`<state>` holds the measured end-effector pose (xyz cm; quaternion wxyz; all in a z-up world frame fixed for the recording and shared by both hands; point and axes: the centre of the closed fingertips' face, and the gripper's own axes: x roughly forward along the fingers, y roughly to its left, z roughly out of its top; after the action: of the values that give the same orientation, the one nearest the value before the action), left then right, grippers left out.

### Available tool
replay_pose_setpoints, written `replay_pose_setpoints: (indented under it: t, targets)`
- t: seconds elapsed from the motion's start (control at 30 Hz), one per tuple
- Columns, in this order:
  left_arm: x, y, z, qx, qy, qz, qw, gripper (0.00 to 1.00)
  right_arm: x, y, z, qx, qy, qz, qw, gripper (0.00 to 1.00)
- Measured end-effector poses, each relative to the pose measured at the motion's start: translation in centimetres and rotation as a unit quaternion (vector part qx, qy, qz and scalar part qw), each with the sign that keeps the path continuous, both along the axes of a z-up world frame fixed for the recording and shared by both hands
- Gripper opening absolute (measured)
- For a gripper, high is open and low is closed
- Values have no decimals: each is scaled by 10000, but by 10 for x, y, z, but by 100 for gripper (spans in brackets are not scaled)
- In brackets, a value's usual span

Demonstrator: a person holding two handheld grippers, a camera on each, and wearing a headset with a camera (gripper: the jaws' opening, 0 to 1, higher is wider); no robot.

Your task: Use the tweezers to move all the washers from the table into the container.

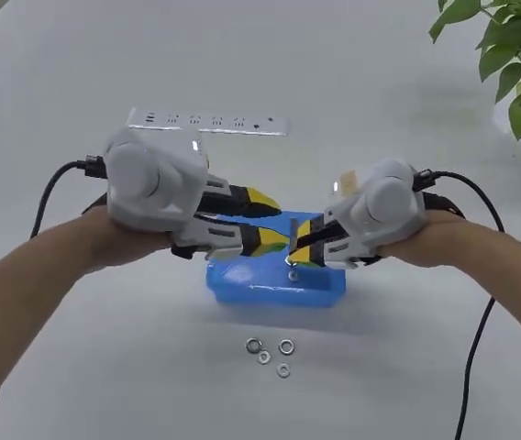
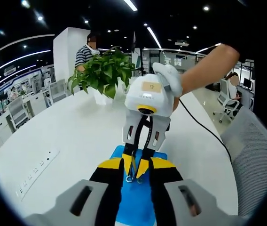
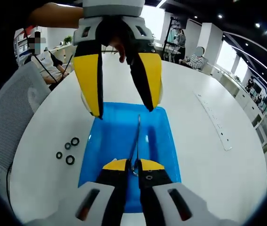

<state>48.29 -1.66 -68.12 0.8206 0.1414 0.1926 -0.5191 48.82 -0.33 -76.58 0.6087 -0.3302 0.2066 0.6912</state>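
A shallow blue container (image 1: 270,286) sits on the white table. Several small metal washers (image 1: 271,353) lie loose in front of it, also seen beside the container (image 3: 109,141) as dark washers (image 3: 66,151). My right gripper (image 3: 134,165) is shut on thin metal tweezers (image 3: 137,136), whose tips point out over the blue container. My left gripper (image 1: 281,222) is open and faces the right gripper (image 1: 295,257) above the container. In the left gripper view the right gripper's tips sit between my left jaws. I cannot tell whether the tweezers carry a washer.
A white power strip (image 1: 207,121) lies on the table behind the grippers. A potted plant (image 1: 515,55) stands at the far right corner. Black cables (image 1: 477,339) trail from both grippers. Office chairs and people are beyond the table.
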Motion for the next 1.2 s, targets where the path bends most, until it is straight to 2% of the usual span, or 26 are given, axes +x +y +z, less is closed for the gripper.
replay_pose_setpoints:
  t: [0.53, 1.2]
  targets:
    - [6, -14, -5, 198, -115, -430, 9988, 6, 0, -1, 0, 56, -16, 81, 10000, 9]
    - [5, -19, -4, 262, -178, -660, 9973, 5, 1, -5, -1, 13, -68, 114, 9999, 11]
